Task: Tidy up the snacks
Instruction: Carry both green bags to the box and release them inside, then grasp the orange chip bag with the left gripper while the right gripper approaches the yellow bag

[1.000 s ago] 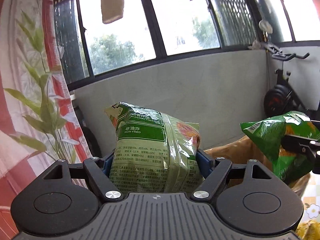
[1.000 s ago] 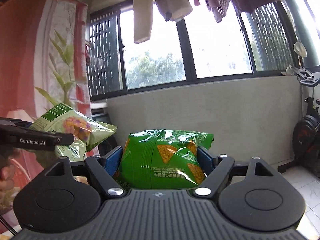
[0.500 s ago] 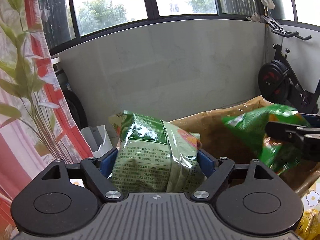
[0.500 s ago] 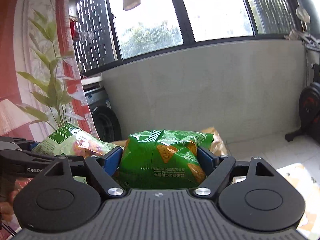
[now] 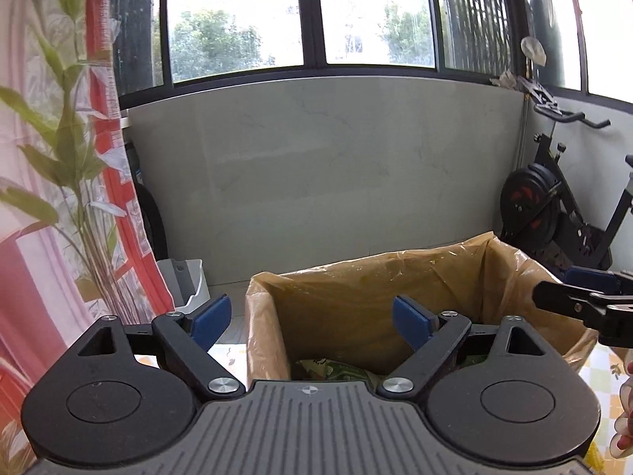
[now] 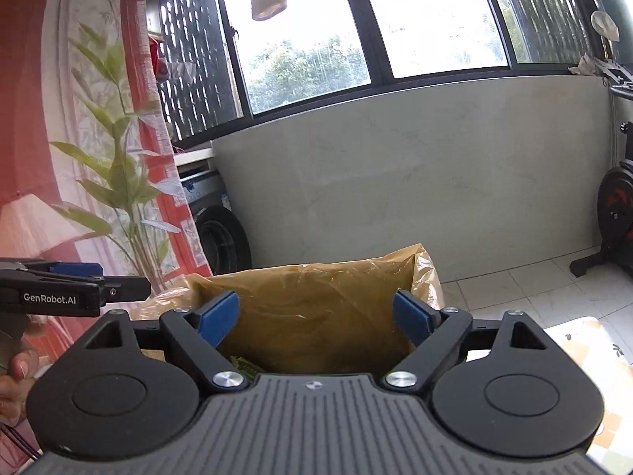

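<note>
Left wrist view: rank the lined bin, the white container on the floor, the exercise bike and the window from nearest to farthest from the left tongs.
1. Lined bin: directly under and ahead of the open left tongs.
2. White container: on the floor, left of the bin.
3. Exercise bike: far right, by the wall.
4. Window: above the back wall.

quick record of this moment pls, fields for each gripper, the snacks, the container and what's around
left gripper: open, jaws just widened, nothing between them
right gripper: open, jaws just widened, nothing between them
snack bags: green packs low inside the bag
container: brown plastic bag, mouth open, under both grippers
surroundings: exercise bike at right, printed curtain at left
</note>
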`<state>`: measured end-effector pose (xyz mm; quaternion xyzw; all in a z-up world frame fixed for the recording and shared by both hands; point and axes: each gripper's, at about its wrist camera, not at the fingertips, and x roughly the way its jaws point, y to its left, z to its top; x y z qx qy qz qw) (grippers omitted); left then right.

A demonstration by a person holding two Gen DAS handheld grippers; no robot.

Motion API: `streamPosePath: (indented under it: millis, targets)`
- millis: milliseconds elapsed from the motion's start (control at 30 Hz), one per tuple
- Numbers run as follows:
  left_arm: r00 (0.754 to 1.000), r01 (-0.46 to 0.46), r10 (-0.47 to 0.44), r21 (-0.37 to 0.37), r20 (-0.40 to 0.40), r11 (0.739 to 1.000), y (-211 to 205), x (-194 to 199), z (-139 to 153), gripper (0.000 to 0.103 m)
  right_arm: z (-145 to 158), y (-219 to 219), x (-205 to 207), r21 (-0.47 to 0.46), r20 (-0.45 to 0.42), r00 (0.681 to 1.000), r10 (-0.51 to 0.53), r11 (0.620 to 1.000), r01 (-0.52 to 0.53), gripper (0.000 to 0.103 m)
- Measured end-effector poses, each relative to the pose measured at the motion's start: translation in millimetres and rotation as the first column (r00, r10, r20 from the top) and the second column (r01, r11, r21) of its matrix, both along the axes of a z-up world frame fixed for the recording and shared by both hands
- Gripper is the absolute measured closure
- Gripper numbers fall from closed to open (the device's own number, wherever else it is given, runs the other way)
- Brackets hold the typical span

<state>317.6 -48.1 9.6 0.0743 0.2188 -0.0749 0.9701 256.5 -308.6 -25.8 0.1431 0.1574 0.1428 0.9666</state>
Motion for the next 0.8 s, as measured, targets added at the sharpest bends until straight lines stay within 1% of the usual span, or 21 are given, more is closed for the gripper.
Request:
streamPosePath:
  millis: [167, 267, 333, 400, 433, 500, 567, 633, 700, 767, 800]
  targets:
    - [1.000, -0.020, 0.020, -0.059, 0.010, 0.998, 18, -36, 12, 0.013, -1, -18, -29, 0.059, -0.022, 1.000, 0.001, 0.998, 0.001, 0.015]
    - [0.999, -0.013, 0.016, -0.101, 0.028, 0.995, 26, -59, 23, 0.013, 2, -27, -54, 0.117, -0.018, 1.000, 0.002, 0.993, 0.000, 0.014]
    - [0.999, 0.001, 0.004, -0.098, 0.051, 0.995, 28, -77, 29, 0.013, 3, -31, -74, 0.169, 0.004, 1.000, 0.003, 0.986, -0.004, 0.006]
    - [0.998, 0.007, -0.001, -0.088, 0.069, 0.996, 26, -93, 31, 0.013, 3, -32, -95, 0.200, 0.042, 0.999, -0.022, 0.980, 0.013, 0.002]
    - [0.997, 0.014, -0.007, -0.084, 0.077, 0.996, 27, -101, 32, 0.013, 3, -30, -105, 0.199, 0.059, 0.997, -0.040, 0.980, 0.028, 0.000]
    - [0.996, 0.030, -0.023, -0.079, 0.087, 0.996, 28, -118, 31, 0.013, 1, -24, -123, 0.178, 0.088, 0.994, -0.069, 0.983, 0.053, 0.000]
    - [0.995, 0.049, -0.042, -0.074, 0.091, 0.996, 30, -138, 25, 0.013, -3, -16, -137, 0.150, 0.094, 0.992, -0.080, 0.987, 0.066, 0.000]
    - [0.994, 0.065, -0.059, -0.065, 0.087, 0.996, 32, -155, 12, 0.013, -9, -5, -150, 0.102, 0.085, 0.992, -0.093, 0.991, 0.084, 0.000]
    - [0.994, 0.075, -0.071, -0.053, 0.084, 0.996, 34, -172, -8, 0.013, -21, 6, -163, 0.067, 0.069, 0.993, -0.101, 0.993, 0.096, 0.000]
    - [0.992, 0.095, -0.091, -0.054, 0.085, 0.994, 36, -187, -35, 0.013, -35, 18, -171, 0.061, 0.021, 0.992, -0.127, 0.990, 0.125, 0.000]
    - [0.993, 0.101, -0.098, -0.046, 0.070, 0.994, 36, -192, -49, 0.013, -44, 23, -174, 0.061, -0.008, 0.992, -0.128, 0.990, 0.128, 0.000]
